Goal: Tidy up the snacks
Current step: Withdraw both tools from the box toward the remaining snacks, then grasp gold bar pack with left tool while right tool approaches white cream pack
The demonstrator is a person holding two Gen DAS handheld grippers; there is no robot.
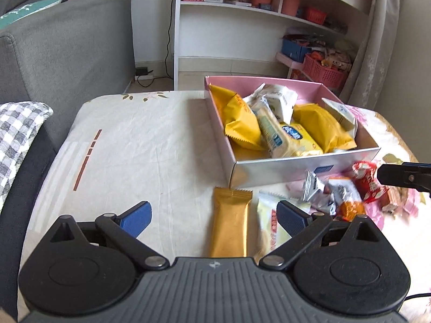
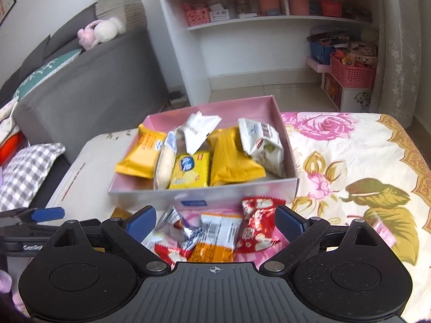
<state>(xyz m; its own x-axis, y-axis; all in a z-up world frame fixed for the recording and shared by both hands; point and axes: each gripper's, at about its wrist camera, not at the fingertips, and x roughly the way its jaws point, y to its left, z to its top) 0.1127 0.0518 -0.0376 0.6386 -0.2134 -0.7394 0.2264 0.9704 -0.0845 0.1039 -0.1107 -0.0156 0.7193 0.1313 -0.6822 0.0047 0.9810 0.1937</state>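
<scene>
Floral tablecloth (image 2: 350,161), snacks (image 2: 215,231) between right hand-held gripper (image 2: 215,222) jaws

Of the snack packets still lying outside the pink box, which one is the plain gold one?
It is the long gold packet, lying alone on the cloth left of the cream packet. The others form a silver, orange and red heap to the right.
</scene>
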